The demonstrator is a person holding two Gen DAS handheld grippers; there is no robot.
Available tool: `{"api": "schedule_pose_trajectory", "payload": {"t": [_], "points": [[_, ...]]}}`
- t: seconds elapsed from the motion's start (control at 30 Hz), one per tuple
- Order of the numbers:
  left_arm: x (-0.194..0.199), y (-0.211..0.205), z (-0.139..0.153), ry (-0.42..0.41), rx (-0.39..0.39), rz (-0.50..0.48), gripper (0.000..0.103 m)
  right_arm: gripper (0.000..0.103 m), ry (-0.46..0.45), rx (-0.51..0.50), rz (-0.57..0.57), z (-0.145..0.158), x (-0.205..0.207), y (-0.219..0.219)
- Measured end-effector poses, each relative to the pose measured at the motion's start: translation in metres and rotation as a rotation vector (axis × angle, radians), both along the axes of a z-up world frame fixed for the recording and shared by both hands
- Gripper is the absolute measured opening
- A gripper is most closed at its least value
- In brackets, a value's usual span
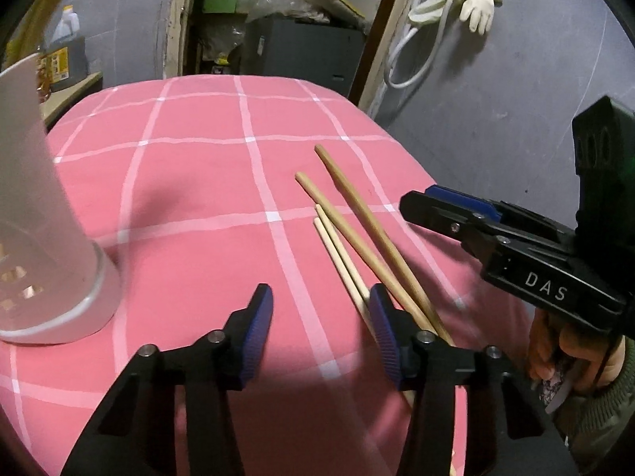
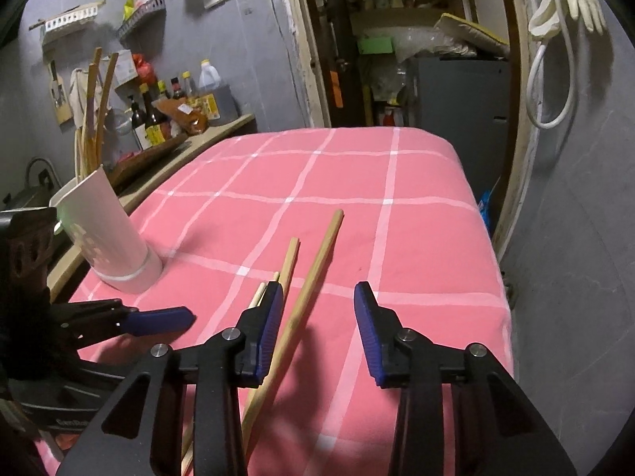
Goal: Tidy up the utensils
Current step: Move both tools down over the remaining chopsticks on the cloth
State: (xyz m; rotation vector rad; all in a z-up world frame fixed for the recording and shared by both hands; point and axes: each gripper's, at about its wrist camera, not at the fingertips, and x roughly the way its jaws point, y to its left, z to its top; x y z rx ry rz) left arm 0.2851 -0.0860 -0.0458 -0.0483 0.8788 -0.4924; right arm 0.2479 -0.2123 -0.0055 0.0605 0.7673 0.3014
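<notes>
Partway done: the white holder (image 2: 109, 234) already has several utensils standing in it (can't count them), four chopsticks (image 1: 357, 238) lie loose on the pink cloth (image 1: 198, 182), well right of the holder. Left gripper (image 1: 321, 333) spread, nothing between pads, chopsticks just beside its right finger. Right gripper (image 2: 319, 329) spread over the outermost chopstick, not pinching. Left: grab all four, drop in holder.
</notes>
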Motion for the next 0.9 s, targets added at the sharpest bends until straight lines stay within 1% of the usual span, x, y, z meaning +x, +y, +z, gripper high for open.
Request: {"api": "schedule_pose_trajectory", "payload": {"t": [0.1,0.2,0.27,0.33,0.4,0.53,0.7,0.8,0.83,0.9], "points": [[0.003,-0.002,-0.002,0.01,0.018,0.002,0.037,0.033,0.019,-0.008,0.007,-0.002,0.004,0.002],[0.006,-0.004,-0.005,0.011,0.033,0.01,0.03,0.031,0.041,-0.015,0.01,-0.005,0.009,0.004],[0.009,-0.005,-0.006,0.014,0.032,0.01,0.028,0.029,0.055,-0.019,0.009,-0.007,0.013,0.005],[0.012,-0.007,-0.007,0.021,0.028,0.004,0.022,0.029,0.072,-0.022,0.008,-0.009,0.018,0.005],[0.013,-0.01,-0.006,0.025,0.022,-0.007,0.02,0.027,0.087,-0.023,0.008,-0.011,0.022,0.006],[0.016,-0.016,-0.007,0.039,0.024,-0.025,0.019,0.027,0.109,-0.024,0.004,-0.014,0.027,0.006],[0.019,-0.023,-0.008,0.036,0.048,-0.039,0.014,0.026,0.113,-0.033,-0.005,-0.015,0.03,0.006],[0.022,-0.02,-0.008,0.056,0.031,-0.036,0.01,0.024,0.12,-0.029,-0.007,-0.016,0.033,0.006],[0.023,-0.018,-0.008,0.063,0.025,-0.035,0.008,0.022,0.123,-0.029,-0.006,-0.016,0.034,0.006],[0.025,-0.017,-0.008,0.079,0.009,-0.034,0.008,0.02,0.13,-0.027,-0.003,-0.016,0.036,0.007]]}}
